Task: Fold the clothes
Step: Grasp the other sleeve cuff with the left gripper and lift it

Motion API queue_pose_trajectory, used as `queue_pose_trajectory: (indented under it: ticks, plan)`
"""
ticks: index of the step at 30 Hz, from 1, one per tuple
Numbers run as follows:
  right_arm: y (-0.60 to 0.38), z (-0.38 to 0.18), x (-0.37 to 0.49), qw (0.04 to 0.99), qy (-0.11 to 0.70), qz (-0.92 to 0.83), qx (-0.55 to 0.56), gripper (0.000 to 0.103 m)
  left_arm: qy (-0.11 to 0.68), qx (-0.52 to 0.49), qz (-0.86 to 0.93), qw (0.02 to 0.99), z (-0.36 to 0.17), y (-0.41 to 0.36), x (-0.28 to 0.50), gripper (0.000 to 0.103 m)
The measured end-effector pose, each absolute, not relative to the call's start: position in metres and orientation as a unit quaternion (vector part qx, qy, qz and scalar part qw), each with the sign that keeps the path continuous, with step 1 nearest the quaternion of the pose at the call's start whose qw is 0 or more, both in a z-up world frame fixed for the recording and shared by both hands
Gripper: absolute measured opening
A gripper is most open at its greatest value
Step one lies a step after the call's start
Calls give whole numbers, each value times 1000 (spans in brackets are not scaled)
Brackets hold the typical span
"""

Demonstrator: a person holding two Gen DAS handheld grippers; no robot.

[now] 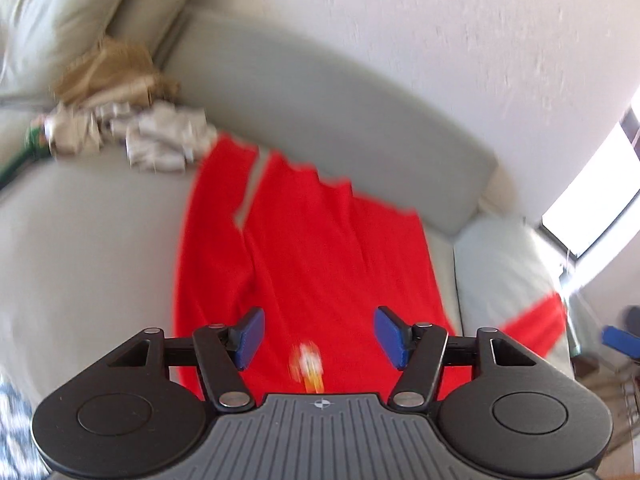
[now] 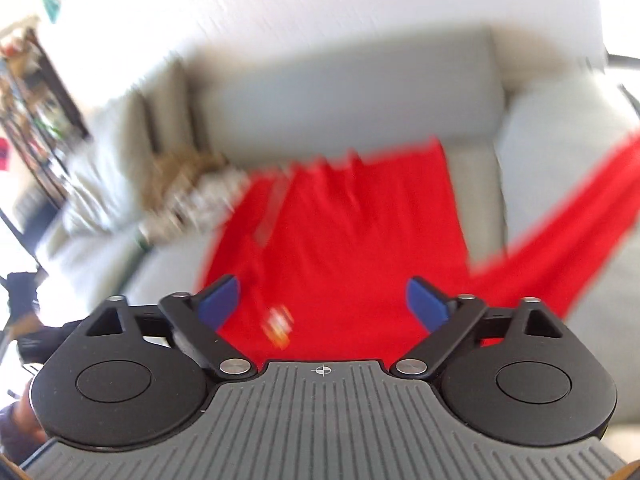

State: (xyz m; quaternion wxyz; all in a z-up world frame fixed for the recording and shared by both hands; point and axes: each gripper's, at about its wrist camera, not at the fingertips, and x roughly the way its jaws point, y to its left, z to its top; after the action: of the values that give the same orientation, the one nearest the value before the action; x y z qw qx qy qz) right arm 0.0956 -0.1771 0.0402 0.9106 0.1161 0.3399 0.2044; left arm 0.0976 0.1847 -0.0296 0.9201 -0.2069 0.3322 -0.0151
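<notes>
Nearest, the left gripper (image 1: 319, 338) has its blue pads apart w/ nothing between them; it hangs above the cloth, not touching. The right gripper (image 2: 323, 307) has its jaws released too, spread wide, also w/ nothing held.

Under both lies the bright red garment (image 1: 316, 248), spread mostly flat on the seat of the pale grey fabric sofa (image 1: 92, 240). It has a small white and orange print (image 1: 307, 366) near the front edge of the seat. The garment reaches from the front edge up to the back cushion, where its far edge looks wavy. One red sleeve (image 2: 568, 240) goes over the light cushion at the sofa's right end (image 2: 560, 136) and hangs across it. On the opposite side a narrow fold or second sleeve runs toward the back, w/ a thin gap of grey showing.

Farther, toward the back left corner of the seat, sits a crumpled pile of white and beige clothes (image 1: 156, 140), just beside the red garment's far left corner; whether they touch I cannot tell, pictures are blurred. Behind the pile is a tan crumpled cloth (image 1: 112, 72), then pale pillows (image 1: 60, 12). Behind all, a white rough wall (image 1: 440, 40), and a bright window (image 1: 592, 200) at the right.
</notes>
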Motion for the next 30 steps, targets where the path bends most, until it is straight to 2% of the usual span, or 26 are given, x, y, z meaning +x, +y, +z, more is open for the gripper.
queue_pose_trajectory:
  ticks: [3,7,9,12,18,22,27,30]
  plan:
    - [-169,78,117,923,286,224,131,98,289,-183,4,940,-15,209,151,60]
    - [-152,94,163,921,264,238,160,99,298,-199,20,933,-36,241,245,51]
    - [-144,86,190,911,270,259,175,99,319,-226,27,920,-59,264,288,47]
    - [-128,64,231,901,285,268,186,99,351,-262,35,898,-97,294,346,47]
    - [-112,3,284,871,324,286,237,99,411,-285,35,865,-173,316,418,44]
    - [-113,-23,303,873,334,268,235,99,415,-318,-20,852,-189,316,449,30]
    - [-121,-42,313,879,333,255,226,99,424,-303,5,854,-192,314,481,29]
    - [-123,-50,317,878,340,249,225,99,405,-340,40,847,-197,322,488,29]
